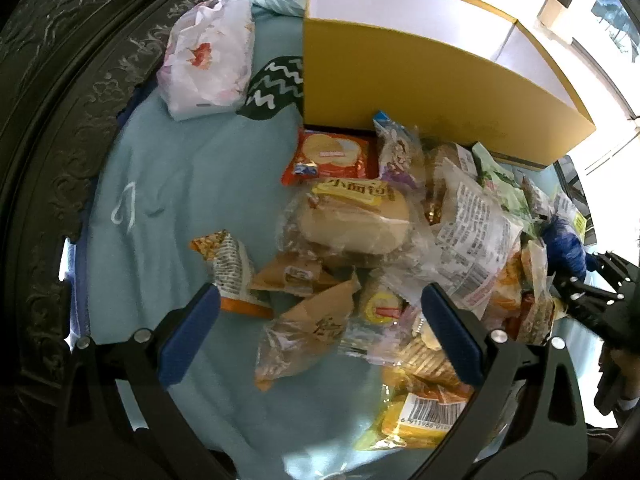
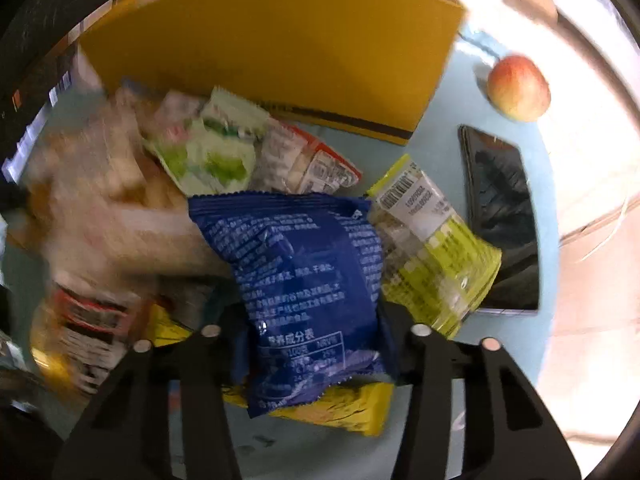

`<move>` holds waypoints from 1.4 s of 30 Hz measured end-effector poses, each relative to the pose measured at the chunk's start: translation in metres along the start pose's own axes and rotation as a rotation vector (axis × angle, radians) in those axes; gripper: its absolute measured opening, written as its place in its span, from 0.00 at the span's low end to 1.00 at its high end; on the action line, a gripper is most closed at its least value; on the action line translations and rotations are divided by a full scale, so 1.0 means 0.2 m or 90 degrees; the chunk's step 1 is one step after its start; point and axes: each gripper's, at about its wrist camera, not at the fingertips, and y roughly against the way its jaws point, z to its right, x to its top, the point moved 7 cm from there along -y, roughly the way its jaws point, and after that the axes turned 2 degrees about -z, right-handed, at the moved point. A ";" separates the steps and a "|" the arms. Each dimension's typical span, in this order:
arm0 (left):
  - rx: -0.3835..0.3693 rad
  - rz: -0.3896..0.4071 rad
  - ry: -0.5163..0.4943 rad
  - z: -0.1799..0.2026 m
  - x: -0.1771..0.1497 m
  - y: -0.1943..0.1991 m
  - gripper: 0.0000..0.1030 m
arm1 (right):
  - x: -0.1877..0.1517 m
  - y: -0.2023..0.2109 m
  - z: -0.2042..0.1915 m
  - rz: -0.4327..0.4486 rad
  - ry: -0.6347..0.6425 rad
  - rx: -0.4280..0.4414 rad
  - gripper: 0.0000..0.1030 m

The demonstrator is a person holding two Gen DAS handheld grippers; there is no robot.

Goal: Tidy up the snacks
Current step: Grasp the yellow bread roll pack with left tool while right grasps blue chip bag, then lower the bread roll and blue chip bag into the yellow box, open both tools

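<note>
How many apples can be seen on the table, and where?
1. The apple lies on the light blue cloth in the right wrist view, to the right of the yellow box and beyond the dark phone. Others may hide under the snack pile.

Snack pile (image 2: 104, 208) motion-blurred, box (image 2: 280, 48) top cropped

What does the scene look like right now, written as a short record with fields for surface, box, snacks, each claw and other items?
surface: light blue cloth
box: yellow box, open, behind the snack pile
snacks: loose heap of packets, including a bread roll pack and a red cracker pack
left claw: left claw open above the near edge of the heap, holding nothing
right claw: right claw closed on a blue packet
other items: apple, phone, flowered pouch
</note>
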 end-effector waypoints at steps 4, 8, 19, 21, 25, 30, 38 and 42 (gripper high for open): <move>-0.016 0.017 0.015 -0.02 0.05 0.03 0.98 | 0.03 0.12 0.10 0.020 -0.082 0.073 0.46; -0.039 0.003 0.042 0.01 0.12 0.02 0.98 | 0.02 0.19 0.17 0.033 -0.131 0.106 0.46; -0.012 -0.109 0.045 0.09 0.23 -0.31 0.82 | -0.07 0.22 0.06 0.024 -0.124 0.123 0.46; 0.000 -0.105 0.037 0.09 0.23 -0.33 0.76 | -0.07 0.22 0.06 0.025 -0.119 0.122 0.46; 0.024 -0.062 -0.011 0.10 0.24 -0.24 0.65 | -0.04 0.24 0.06 0.029 -0.112 0.123 0.46; -0.022 -0.012 -0.006 0.09 0.26 -0.05 0.65 | 0.04 0.35 0.01 0.066 -0.098 0.137 0.46; -0.087 0.116 -0.031 0.24 0.54 0.40 0.65 | 0.41 0.67 0.04 0.202 -0.072 0.157 0.46; -0.090 0.170 -0.064 0.43 0.91 0.42 0.66 | 0.73 0.65 0.08 0.242 -0.074 0.141 0.46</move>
